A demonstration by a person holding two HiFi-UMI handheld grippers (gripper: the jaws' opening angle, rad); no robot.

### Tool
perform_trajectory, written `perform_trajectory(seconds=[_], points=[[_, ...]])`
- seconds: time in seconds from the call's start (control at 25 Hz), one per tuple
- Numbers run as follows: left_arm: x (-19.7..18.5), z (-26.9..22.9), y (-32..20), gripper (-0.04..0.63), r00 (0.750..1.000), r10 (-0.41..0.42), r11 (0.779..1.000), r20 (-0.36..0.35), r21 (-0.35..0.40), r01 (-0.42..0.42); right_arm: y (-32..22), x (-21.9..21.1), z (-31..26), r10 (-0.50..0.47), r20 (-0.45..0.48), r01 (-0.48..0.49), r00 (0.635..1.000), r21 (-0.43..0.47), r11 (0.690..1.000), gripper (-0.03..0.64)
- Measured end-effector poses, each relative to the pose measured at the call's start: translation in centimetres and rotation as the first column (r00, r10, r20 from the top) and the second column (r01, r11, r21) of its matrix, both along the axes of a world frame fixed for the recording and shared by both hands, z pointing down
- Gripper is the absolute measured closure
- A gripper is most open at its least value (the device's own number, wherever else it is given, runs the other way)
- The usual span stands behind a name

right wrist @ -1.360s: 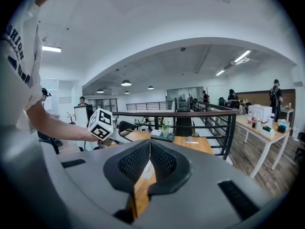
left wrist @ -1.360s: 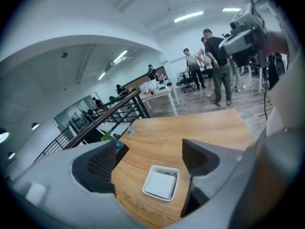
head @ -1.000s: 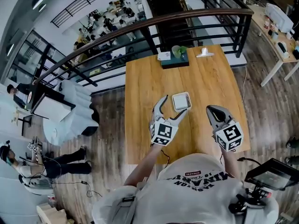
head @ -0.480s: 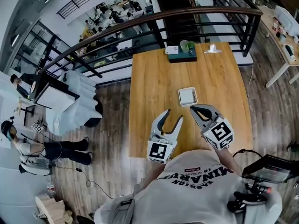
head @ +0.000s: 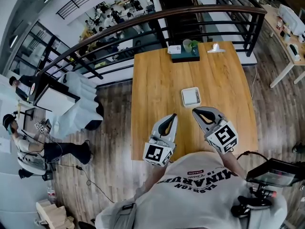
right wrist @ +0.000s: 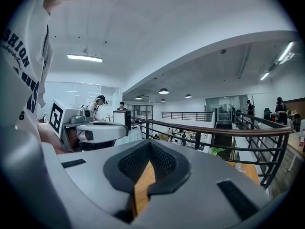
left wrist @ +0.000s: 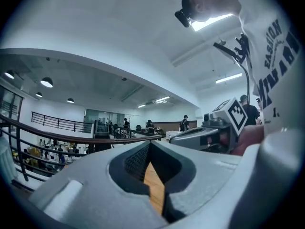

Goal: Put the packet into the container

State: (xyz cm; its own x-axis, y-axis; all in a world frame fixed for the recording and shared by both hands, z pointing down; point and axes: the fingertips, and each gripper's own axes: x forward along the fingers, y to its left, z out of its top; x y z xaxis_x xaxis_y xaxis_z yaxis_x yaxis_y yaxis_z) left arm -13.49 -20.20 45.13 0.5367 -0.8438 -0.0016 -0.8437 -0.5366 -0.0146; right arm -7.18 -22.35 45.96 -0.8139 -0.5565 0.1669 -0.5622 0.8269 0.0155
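White container (head: 190,88) sits mid-desk (head: 152,75), a bit toward the right edge, approx square w/ sides parallel to the desk edges. Its pale inside may be the packet lying flat in it, but I can't tell the packet apart & see none elsewhere on the desk. Both grippers are over the near edge, tips toward the far edge: left gripper (head: 172,116) has just been closing, jaws now together w/ nothing between, right gripper (head: 195,110) likewise closed & empty. The right tip is nearer, just short of the container's near side, the left sits off its near-left corner.
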Motion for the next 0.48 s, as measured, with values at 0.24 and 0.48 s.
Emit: perform_trajectory(seconds=[0.24,0.48], points=[[-0.2,0.6,-0.4,0.591,1.000,-0.005,0.999,-0.005,-0.035,0.005,0.2,0.2,0.0,-0.001,0.030,0.001,1.000,0.006,1.000,0.611],[0.3,0.8,-0.2,0.591,0.999,0.012,0.998,-0.031,-0.057,-0.013,0.9,1.0,-0.3,0.016,0.031,-0.016,0.999,0.001,1.000,0.611]])
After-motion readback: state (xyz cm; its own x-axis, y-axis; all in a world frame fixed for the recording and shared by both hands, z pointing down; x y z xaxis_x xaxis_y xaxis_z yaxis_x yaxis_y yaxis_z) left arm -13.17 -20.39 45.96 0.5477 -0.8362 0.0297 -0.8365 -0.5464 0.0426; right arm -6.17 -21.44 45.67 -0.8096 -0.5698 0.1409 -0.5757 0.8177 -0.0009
